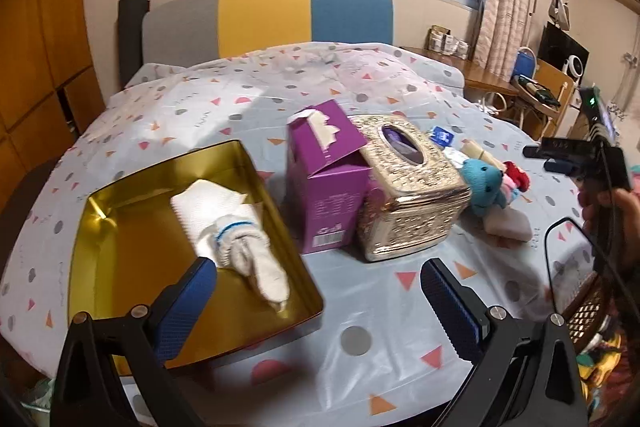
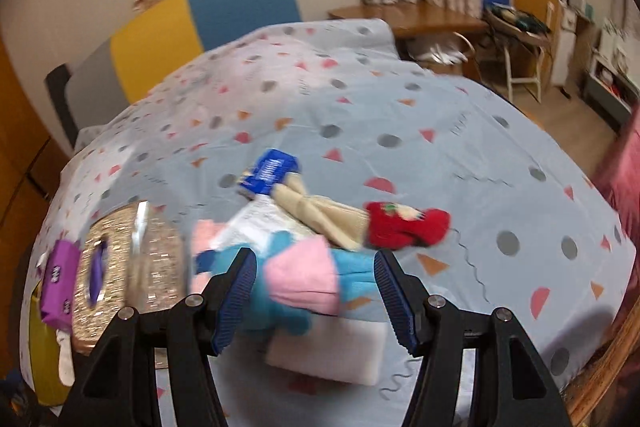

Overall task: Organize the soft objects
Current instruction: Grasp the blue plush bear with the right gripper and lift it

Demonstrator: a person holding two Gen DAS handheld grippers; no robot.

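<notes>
My right gripper (image 2: 316,283) jaws open, straddling the plush blue teddy (image 2: 280,291) on the bed (image 2: 440,131). Left gripper (image 1: 320,291) jaws open, empty, over the shiny gold tin (image 1: 120,227) holding a knit white sock (image 1: 256,259). Embossed metal tissue box (image 1: 412,195) between.

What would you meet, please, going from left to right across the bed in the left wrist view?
Gold metal tin holding a white sock → purple cardboard box → ornate gold tissue box → blue plush teddy bear → small red soft item → the right gripper at the far edge.
</notes>
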